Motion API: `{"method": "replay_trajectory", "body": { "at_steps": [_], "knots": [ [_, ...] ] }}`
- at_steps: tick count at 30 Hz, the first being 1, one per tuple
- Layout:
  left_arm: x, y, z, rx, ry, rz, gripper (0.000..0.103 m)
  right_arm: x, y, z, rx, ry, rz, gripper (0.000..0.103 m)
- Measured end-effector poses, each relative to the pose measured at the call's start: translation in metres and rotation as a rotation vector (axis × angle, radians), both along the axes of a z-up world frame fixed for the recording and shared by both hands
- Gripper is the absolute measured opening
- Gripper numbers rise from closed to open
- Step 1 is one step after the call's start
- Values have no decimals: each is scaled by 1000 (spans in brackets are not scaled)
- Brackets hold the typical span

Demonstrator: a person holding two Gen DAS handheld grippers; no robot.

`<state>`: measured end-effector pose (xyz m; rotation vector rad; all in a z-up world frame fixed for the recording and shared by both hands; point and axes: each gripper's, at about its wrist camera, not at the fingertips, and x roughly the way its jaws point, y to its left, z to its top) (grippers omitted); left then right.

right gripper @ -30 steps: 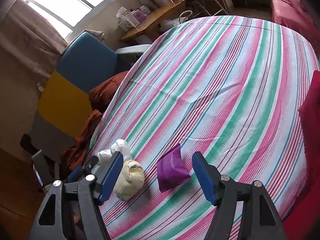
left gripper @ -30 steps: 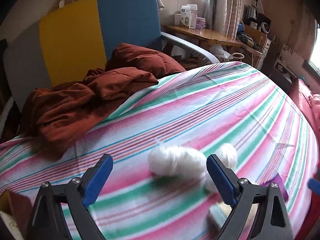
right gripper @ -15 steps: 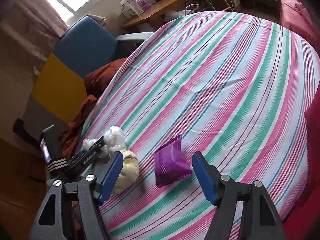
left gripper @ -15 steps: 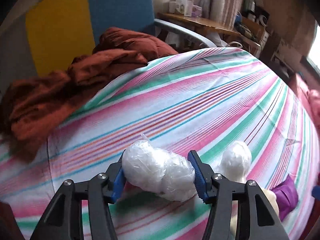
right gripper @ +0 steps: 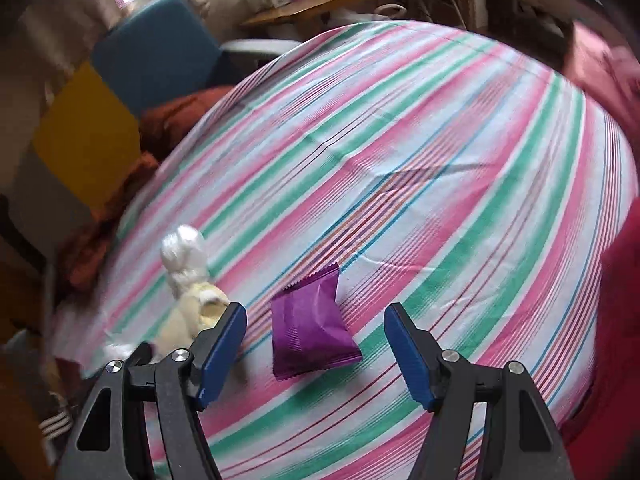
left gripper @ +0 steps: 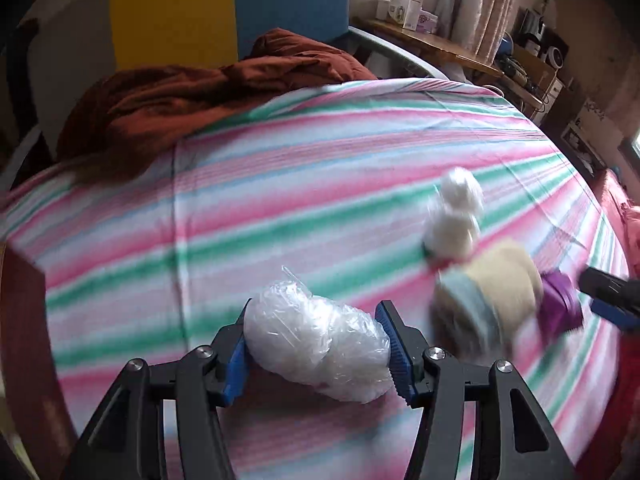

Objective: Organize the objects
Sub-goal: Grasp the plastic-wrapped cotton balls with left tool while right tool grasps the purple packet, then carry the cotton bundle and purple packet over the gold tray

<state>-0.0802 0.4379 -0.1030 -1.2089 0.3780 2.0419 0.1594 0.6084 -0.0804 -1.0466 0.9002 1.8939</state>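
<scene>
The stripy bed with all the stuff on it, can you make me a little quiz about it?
1. True or false: the left gripper is shut on the clear plastic bag of white balls.
2. What lies between the right gripper and its open jaws?
A. purple foil packet
B. spoon
3. Fill in: the rumpled blanket is ____.

Key: 1 true; 2 A; 3 rust-brown.

- left gripper [left gripper: 316, 344]: pointing steeply down, jaws just closed in, blue pads clamped on sth
- right gripper [right gripper: 316, 346]: angled down too, jaws apart, gripping nothing
</scene>
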Motion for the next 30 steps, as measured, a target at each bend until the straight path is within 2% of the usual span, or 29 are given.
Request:
{"method": "replay_trajectory", "body": {
  "at_steps": [4, 7, 8, 9, 10, 15, 30],
  "knots": [
    [25, -26, 1, 14, 2, 4, 58, -18, -5, -13, 12, -101, 70, 73],
    [45, -46, 1, 33, 7, 4, 58, -24, -5, -19, 20, -138, 92, 72],
    [49, -49, 1, 41, 5, 7, 58, -25, -5, -19, 28, -143, 98, 69],
    [54, -55, 1, 53, 6, 10, 58, -25, -6, -19, 41, -151, 107, 51],
    [58, -58, 0, 63, 10, 12, 58, -27, -8, -19, 52, -162, 119, 43],
    [70, -69, -3, 97, 41, -7, 58, -35, -15, -16, 95, -206, 153, 41],
    [70, -74, -5, 118, 45, -30, 58, -47, -12, -27, 101, -271, 180, 41]
  ]
}}
